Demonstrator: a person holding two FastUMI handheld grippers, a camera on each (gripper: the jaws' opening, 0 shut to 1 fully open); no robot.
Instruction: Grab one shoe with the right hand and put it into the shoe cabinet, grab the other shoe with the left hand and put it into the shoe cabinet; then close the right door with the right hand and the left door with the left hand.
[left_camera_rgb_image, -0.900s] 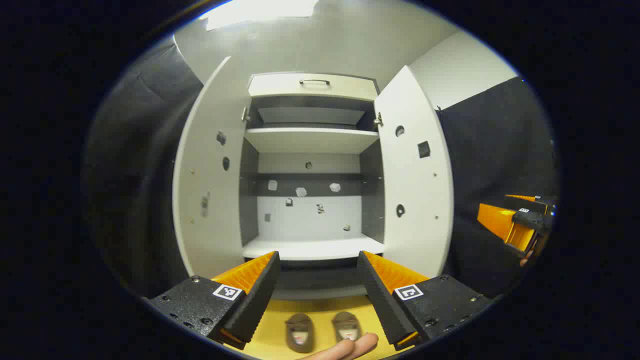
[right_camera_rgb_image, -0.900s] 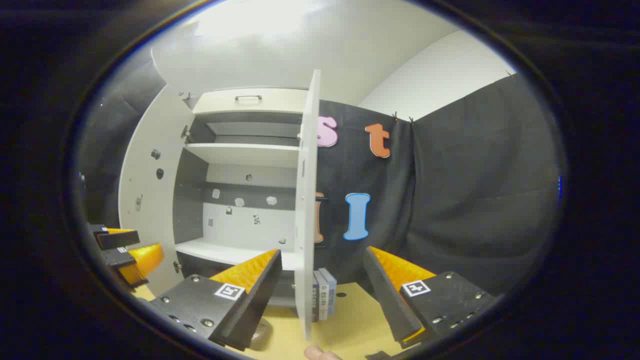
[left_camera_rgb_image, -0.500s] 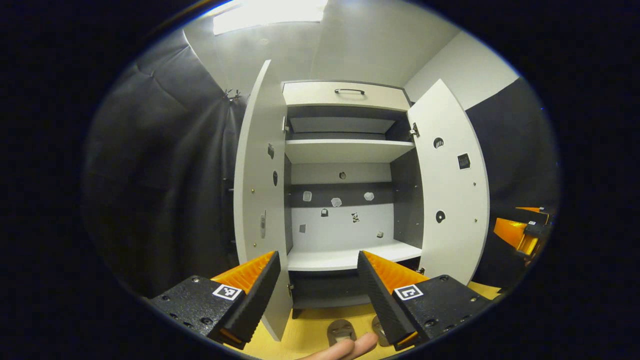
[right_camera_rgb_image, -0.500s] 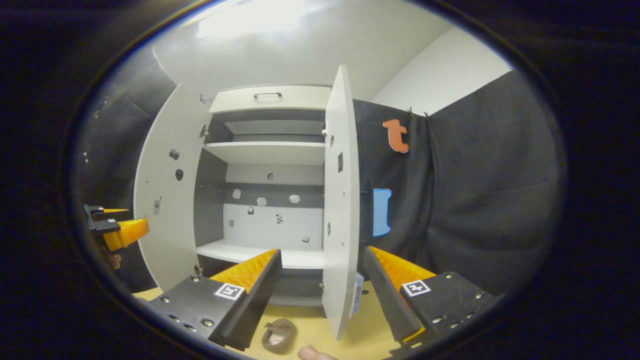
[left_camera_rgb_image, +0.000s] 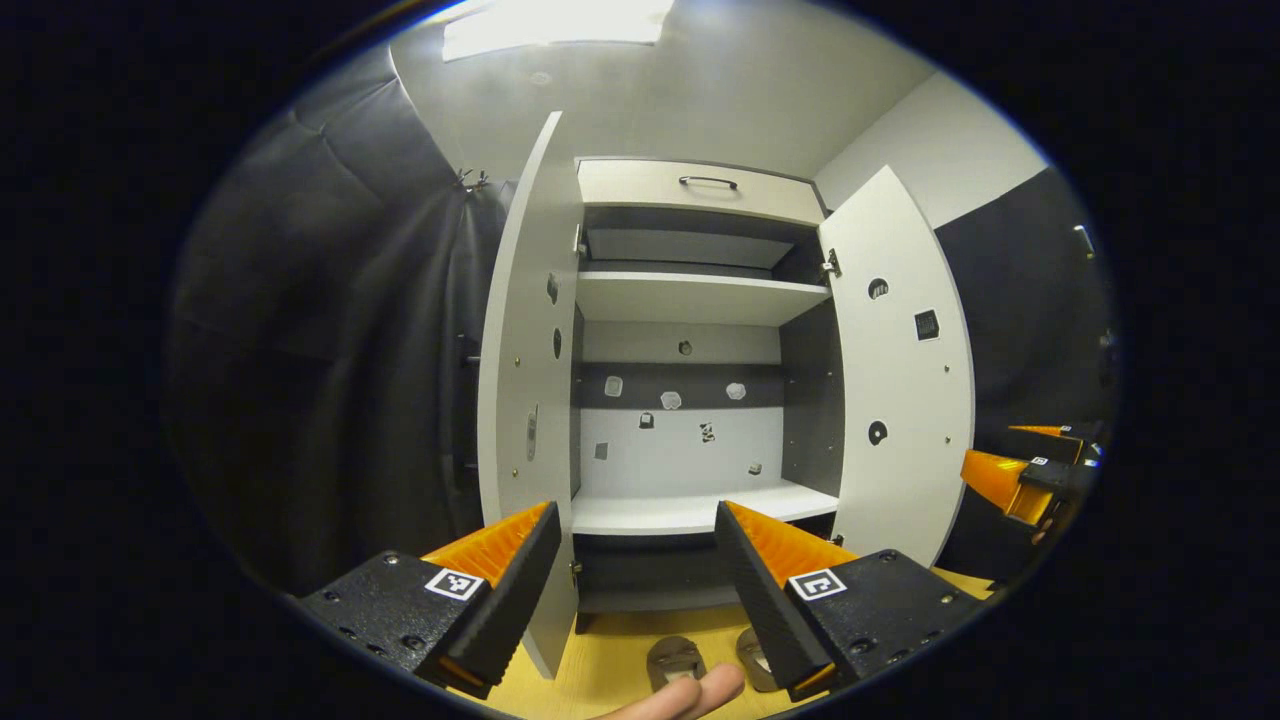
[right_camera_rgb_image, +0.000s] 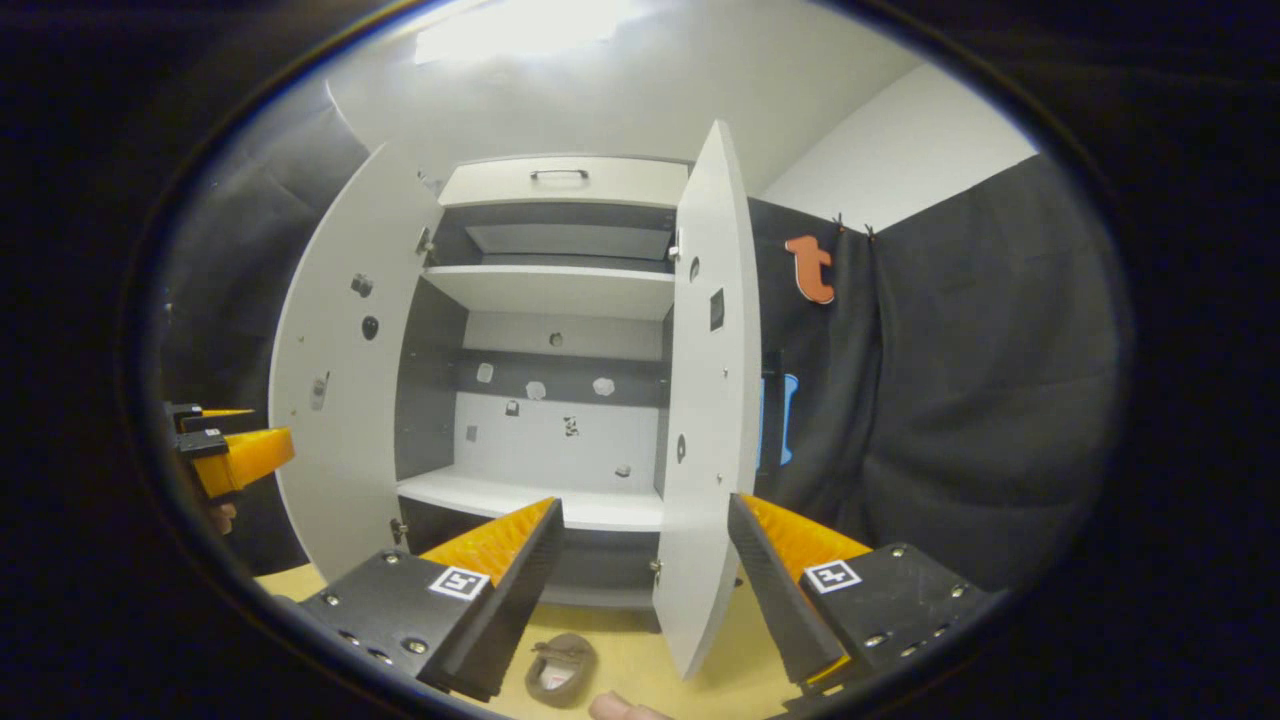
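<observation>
A: In front of the shoe cabinet (left_camera_rgb_image: 690, 300), where do the two grippers hang?

B: Both hang above the yellow floor (left_camera_rgb_image: 620, 655), facing the cabinet. In the left gripper view the left gripper (left_camera_rgb_image: 635, 560) has its jaws spread wide with nothing between the fingers. In the right gripper view the right gripper (right_camera_rgb_image: 645, 560) is likewise released and carrying nothing.

A: And the shoes?

B: On the floor just before the cabinet — two brown shoes side by side in the left gripper view, one (left_camera_rgb_image: 675, 660) in full sight, the other shoe (left_camera_rgb_image: 752, 655) partly behind the finger. The right gripper view shows one brown shoe (right_camera_rgb_image: 560, 668) low between its fingers.

A: The doors?

B: Both stand open. The left door (left_camera_rgb_image: 525, 400) is seen nearly edge-on in the left gripper view; the right door (left_camera_rgb_image: 895, 380) swings out to the far side. In the right gripper view the right door (right_camera_rgb_image: 705, 400) stands between that gripper's fingers, and the left door (right_camera_rgb_image: 345, 370) opens wide.

A: Inside?

B: White shelves — the lower shelf (left_camera_rgb_image: 690, 510) bare. A fingertip (left_camera_rgb_image: 700, 692) shows at the bottom edge.
</observation>
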